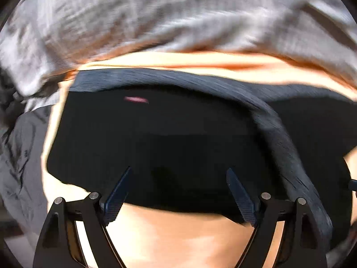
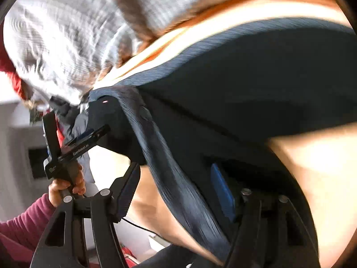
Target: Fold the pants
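Note:
Black pants [image 1: 156,138] with a ribbed waistband [image 1: 287,147] lie on a light wooden table [image 1: 178,239]. My left gripper [image 1: 178,172] is open just above the near edge of the pants, holding nothing. In the right wrist view the pants [image 2: 256,84] spread across the table [image 2: 319,169], and the ribbed waistband [image 2: 178,189] runs down between my right gripper's fingers. My right gripper [image 2: 176,169] is open around the waistband, not closed on it. The left gripper [image 2: 82,143] shows there too, held by a hand [image 2: 64,185].
A pile of grey-white checked cloth [image 1: 156,15] lies on the far side of the table, also in the right wrist view [image 2: 58,44]. A grey garment [image 1: 20,156] lies at the left. The person's maroon sleeve [image 2: 24,223] is at the lower left.

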`<state>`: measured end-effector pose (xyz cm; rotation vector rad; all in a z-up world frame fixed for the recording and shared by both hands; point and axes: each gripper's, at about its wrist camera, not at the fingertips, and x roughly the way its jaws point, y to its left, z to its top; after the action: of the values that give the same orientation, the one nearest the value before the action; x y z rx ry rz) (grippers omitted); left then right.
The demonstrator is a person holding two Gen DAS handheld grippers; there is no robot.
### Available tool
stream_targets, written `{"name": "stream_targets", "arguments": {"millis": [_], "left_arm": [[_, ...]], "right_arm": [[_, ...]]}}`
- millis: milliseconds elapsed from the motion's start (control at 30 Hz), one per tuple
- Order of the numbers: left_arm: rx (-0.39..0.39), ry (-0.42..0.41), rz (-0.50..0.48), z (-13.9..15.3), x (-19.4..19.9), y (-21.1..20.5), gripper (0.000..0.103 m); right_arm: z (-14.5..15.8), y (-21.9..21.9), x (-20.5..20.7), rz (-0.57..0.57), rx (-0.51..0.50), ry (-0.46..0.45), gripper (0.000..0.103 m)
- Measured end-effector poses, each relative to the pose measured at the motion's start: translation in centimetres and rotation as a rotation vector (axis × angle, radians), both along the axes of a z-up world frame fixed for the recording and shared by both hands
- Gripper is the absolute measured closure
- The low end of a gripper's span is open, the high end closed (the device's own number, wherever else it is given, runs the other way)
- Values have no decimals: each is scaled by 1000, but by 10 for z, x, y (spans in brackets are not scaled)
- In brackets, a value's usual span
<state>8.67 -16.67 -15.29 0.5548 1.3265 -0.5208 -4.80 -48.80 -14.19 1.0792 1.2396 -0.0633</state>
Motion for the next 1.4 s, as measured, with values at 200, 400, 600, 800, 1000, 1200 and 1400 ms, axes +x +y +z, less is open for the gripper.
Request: {"name": "stream_targets", "arguments": {"millis": [200,400,600,800,1000,1200,1400], "left_arm": [[-66,94,-146,-7,-71,-31,17],[-102,79,-254,2,-112,-31,17],[-78,68,-279,-1,-124,-20,17],[-36,104,-275,-14,-152,-19,17],[16,147,-240,-24,-176,-32,17],[52,151,-257,-25,-191,-45,17],[42,150,-228,-12,-197,-58,17]], "right_arm": [[14,14,-145,-200,-77,92,33],[-10,52,-245,-346,-89,248,33],[-41,69,-279,-428,-49,313,33],[-62,64,-289,-433,10,263,33],[-76,56,-292,-402,79,142,43],[-74,55,-295,-391,211,89,99],[-7,9,-274,-363,184,-100,100]]}}
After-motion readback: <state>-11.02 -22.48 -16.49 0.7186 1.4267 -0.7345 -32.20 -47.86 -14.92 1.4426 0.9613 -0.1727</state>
